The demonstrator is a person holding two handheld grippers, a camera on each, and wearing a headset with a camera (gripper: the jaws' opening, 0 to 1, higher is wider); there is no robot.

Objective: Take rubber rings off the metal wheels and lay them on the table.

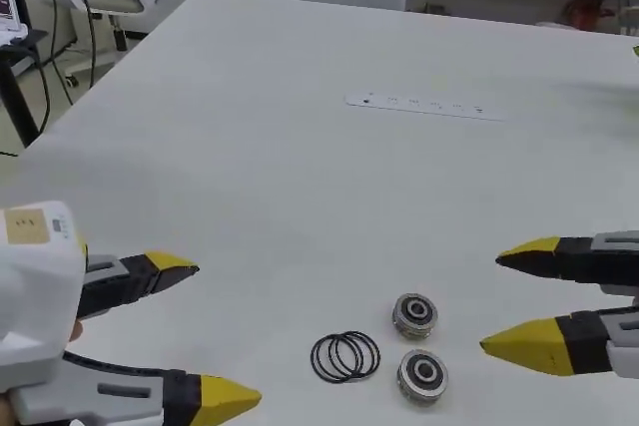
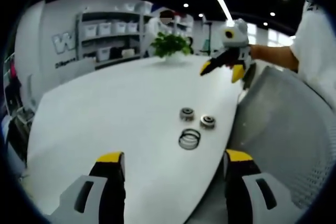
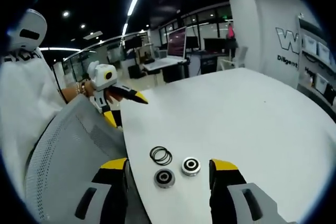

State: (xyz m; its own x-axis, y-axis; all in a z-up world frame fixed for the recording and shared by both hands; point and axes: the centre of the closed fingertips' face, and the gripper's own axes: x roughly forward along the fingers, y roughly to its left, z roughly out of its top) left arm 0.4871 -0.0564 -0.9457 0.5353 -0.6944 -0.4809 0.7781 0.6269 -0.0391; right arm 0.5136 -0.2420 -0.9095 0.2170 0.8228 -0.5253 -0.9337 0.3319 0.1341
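On the left of the head view you hold the left gripper (image 1: 218,332) by the near edge of the table (image 1: 250,147). Its two yellow-tipped fingers (image 1: 232,395) are spread wide apart with nothing between them. To its right, a small pile of thin black rubber rings (image 1: 345,356) lies flat on the white table, close to the near edge. The loops overlap one another, and there seem to be three, though the exact count is hard to read. Just to the right of the rings sit the two metal wheels (image 1: 414,314), silver with dark centres. Both lie flat and just beside each other, one nearer the near edge than the other, and the rings lie close to them but apart. Further right you hold the right gripper (image 1: 491,302), its fingers likewise released and wide open, empty, with the tips pointing in toward the wheels. Each gripper view looks across the rings and wheels at the opposite gripper, held in a hand, and a grey mesh chair (image 2: 283,129) stands against the near edge. Toward the far edge of the table lies a long white power strip (image 1: 424,105).
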